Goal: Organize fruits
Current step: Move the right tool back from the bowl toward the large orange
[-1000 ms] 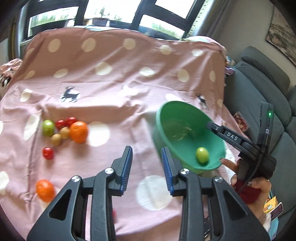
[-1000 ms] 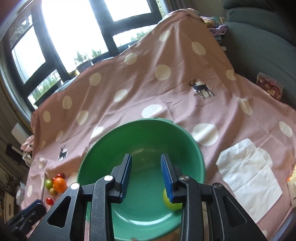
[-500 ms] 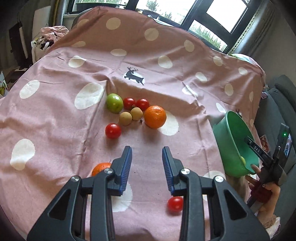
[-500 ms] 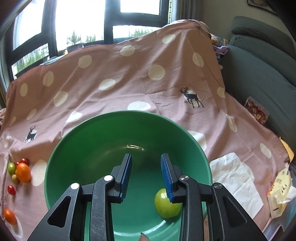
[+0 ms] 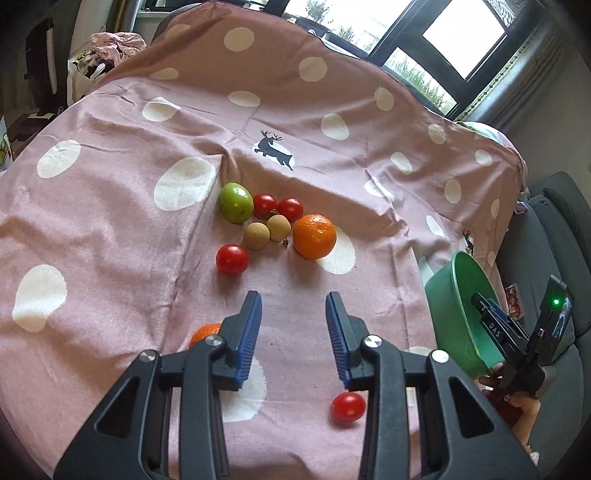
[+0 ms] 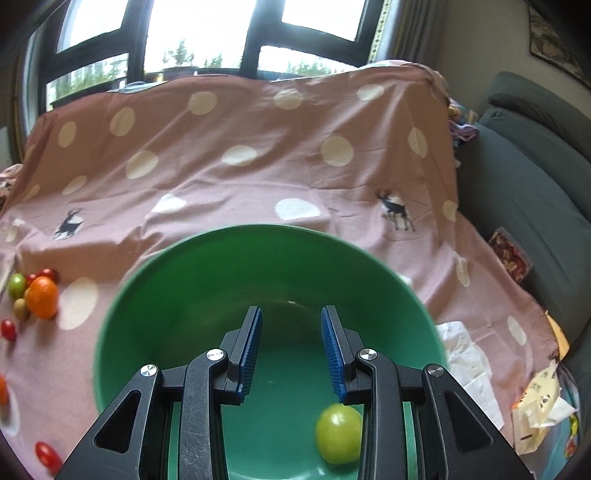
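A: Any text? Grippers?
B: "DAS" on right gripper (image 5: 496, 328); it sits at 4 o'clock, jaws apart, empty, over bowl (image 6: 207, 280). Left gripper (image 5: 291, 325) agape, empty.
A: Fruit?
B: Orange (image 5: 314, 236) at 12, on pink dotted cloth (image 5: 110, 229); sofa (image 6: 532, 192), windows (image 6: 207, 33).

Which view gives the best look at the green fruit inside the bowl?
The right wrist view. It looks straight into the green bowl, and the green fruit lies in plain sight on its floor, partly behind the right tongs' right finger. The left wrist view shows only the bowl's outer wall and rim; the fruit inside is hidden.
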